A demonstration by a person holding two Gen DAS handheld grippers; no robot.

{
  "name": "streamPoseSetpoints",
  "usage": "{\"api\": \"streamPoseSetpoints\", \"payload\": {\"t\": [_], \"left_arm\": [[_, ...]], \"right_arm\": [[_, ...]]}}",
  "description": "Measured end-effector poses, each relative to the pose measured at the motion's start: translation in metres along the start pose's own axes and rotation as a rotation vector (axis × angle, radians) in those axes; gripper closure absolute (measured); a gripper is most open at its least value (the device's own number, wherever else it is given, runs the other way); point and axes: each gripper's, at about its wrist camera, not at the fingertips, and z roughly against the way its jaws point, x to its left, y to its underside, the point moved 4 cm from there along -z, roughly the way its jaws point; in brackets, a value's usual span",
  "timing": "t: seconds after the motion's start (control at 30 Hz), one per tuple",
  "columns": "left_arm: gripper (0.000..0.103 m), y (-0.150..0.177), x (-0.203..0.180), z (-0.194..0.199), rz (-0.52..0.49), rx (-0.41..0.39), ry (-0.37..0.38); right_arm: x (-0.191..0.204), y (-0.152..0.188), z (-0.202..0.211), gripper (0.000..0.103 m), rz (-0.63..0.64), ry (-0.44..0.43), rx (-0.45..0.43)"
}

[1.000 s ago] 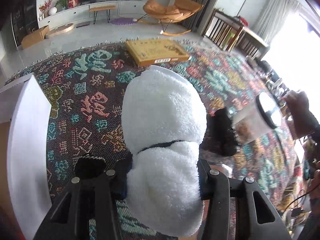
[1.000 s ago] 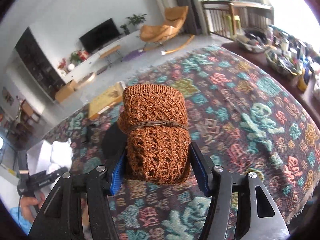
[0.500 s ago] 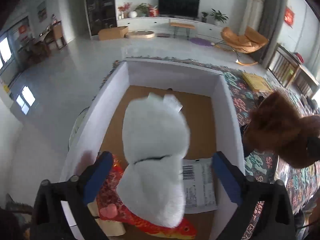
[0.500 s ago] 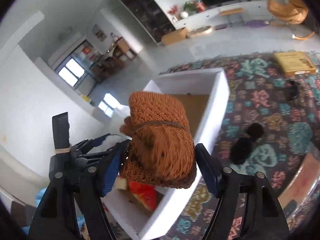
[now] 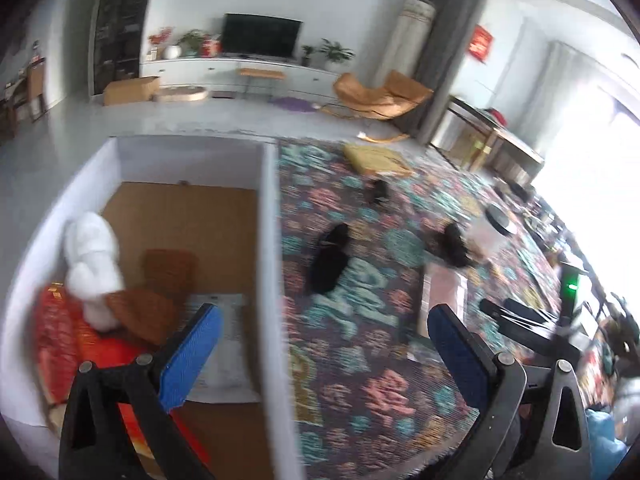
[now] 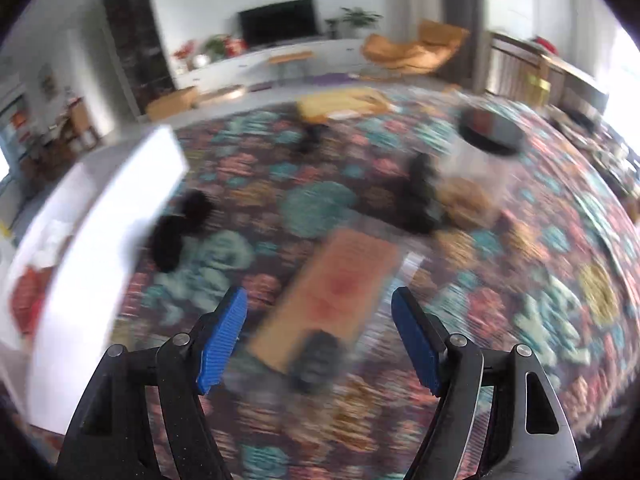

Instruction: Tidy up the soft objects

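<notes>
Bkgd: TV [image 5: 261,41] on wall, orange lounge chair [image 5: 380,94], patterned tablecloth [image 5: 360,360].

Fluffy white plush [image 5: 93,264], rust knit bundle [image 5: 154,296], woven patterned cloth [image 5: 360,360].

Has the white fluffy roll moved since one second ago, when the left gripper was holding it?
Yes. The white fluffy roll has left the left gripper and now lies inside the white box, at its left wall, beside the brown knit roll.

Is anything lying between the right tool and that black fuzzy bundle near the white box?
Nothing visible: between the right tool and the black fuzzy bundle lies only bare patterned cloth.
</notes>
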Motion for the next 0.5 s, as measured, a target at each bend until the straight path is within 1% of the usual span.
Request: {"api": "streamPoseSetpoints", "payload": {"t": [0.03, 0.07, 0.1, 0.13, 0.2, 0.27, 0.37, 0.43, 0.5], "left_arm": [[0.001, 0.011, -0.022, -0.014, -0.019, 0.031, 0.045], [0.001, 0.022, -0.04, -0.03, -0.037, 0.07, 0.081], [0.001, 0.032, -0.055, -0.049, -0.053, 0.111, 0.101], [0.001, 0.043, -0.065, -0.068, -0.067, 0.147, 0.098], [0.001, 0.059, -0.072, -0.108, -0.08, 0.2, 0.035], [0.001, 0.065, -0.066, -0.137, -0.086, 0.218, -0.04], [0.001, 0.065, -0.046, -0.165, -0.08, 0.214, -0.151], [0.001, 0.068, -0.031, -0.173, -0.069, 0.21, -0.189], [0.001, 0.071, -0.024, -0.182, -0.072, 0.214, -0.217]], "right_arm": [[-0.028, 0.01, -0.007, 0.025, -0.048, 0.062, 0.028], [-0.05, 0.021, -0.012, 0.025, -0.096, 0.102, 0.056], [-0.068, 0.031, -0.016, 0.025, -0.142, 0.117, 0.081], [-0.08, 0.037, -0.019, 0.025, -0.179, 0.122, 0.096], [-0.088, 0.046, -0.019, 0.026, -0.196, 0.14, 0.088], [-0.085, 0.048, -0.017, 0.025, -0.162, 0.172, 0.067], [-0.086, 0.047, -0.021, 0.02, -0.182, 0.174, 0.039], [-0.086, 0.048, -0.02, 0.017, -0.183, 0.178, 0.013], [-0.084, 0.052, -0.018, 0.017, -0.177, 0.18, 0.009]]}}
